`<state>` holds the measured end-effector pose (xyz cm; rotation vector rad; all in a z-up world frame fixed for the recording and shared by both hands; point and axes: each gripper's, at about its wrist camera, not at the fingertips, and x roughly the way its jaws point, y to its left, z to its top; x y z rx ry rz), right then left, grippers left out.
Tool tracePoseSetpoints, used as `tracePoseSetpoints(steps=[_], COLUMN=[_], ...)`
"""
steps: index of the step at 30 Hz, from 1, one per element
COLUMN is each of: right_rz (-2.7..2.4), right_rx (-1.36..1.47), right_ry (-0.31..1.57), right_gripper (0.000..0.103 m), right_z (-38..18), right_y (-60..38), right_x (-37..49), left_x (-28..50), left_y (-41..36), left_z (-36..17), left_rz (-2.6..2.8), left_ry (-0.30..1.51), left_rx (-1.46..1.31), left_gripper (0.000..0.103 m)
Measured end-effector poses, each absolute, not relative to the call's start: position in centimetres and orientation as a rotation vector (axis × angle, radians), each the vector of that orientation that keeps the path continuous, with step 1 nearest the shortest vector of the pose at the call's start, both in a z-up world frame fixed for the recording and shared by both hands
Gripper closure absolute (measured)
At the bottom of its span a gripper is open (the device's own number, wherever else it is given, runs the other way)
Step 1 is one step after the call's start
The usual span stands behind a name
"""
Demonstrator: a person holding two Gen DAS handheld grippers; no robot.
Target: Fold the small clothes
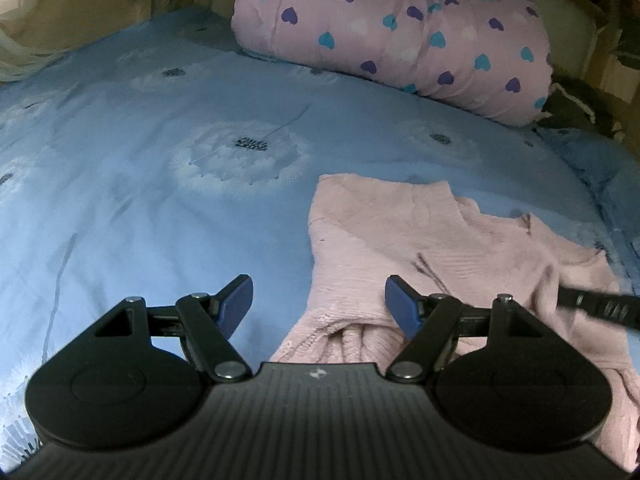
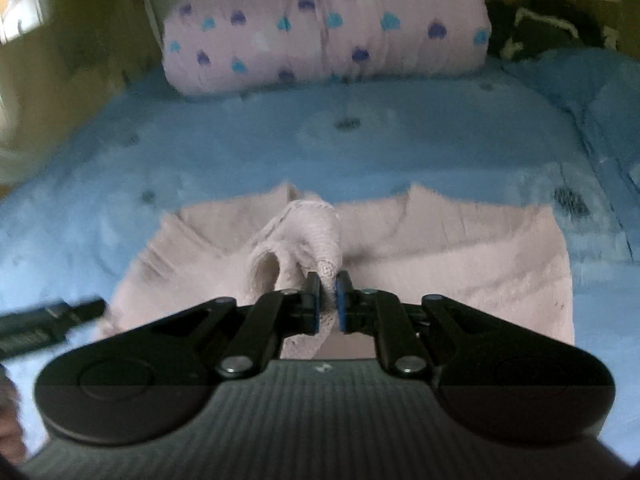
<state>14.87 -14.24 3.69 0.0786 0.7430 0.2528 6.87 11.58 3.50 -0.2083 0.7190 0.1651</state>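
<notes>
A small pale pink knitted garment (image 1: 404, 236) lies spread on the blue bedspread (image 1: 140, 184). In the left wrist view my left gripper (image 1: 319, 304) hovers open over the garment's near left edge, nothing between its blue pads. In the right wrist view my right gripper (image 2: 328, 300) is shut on a bunched fold of the pink garment (image 2: 460, 252), which rises as a rolled hump (image 2: 308, 236) just ahead of the pads. The right gripper's black finger (image 1: 600, 304) shows at the right edge of the left wrist view, on the garment.
A rolled pink quilt with blue and purple hearts (image 1: 392, 32) lies across the far side of the bed. Dark clothing (image 2: 540, 28) sits at the far right corner. A curtain (image 1: 80, 4) hangs at the far left. The left gripper's finger (image 2: 52, 320) shows at the left.
</notes>
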Motion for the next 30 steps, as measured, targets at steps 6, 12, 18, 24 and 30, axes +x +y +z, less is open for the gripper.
tracePoseSetpoints(steps=[6, 12, 18, 24, 30], right_rz=[0.208, 0.25, 0.409, 0.413, 0.401], right_rx=[-0.058, -0.159, -0.163, -0.173, -0.132], right_ry=[0.764, 0.638, 0.699, 0.799, 0.789], right_gripper=[0.066, 0.052, 0.052, 0.052, 0.095], right_z=[2.3, 5.6, 4.9, 1.6, 1.9], right_y=[-13.0, -11.5, -7.5, -4.0, -4.9], right_x=[14.6, 12.4, 12.8, 14.8, 15.1], left_x=[7.4, 7.2, 7.8, 8.3, 8.3], left_y=[12.8, 12.2, 12.5, 13.7, 13.0], left_z=[3.1, 3.1, 1.8, 0.8, 1.0], left_rz=[0.185, 0.185, 0.206, 0.218, 0.232], left_ry=[0.757, 0.757, 0.828, 0.874, 0.866], left_rx=[-0.274, -0.24, -0.22, -0.281, -0.243], left_gripper=[0.026, 0.026, 0.026, 0.025, 0.025])
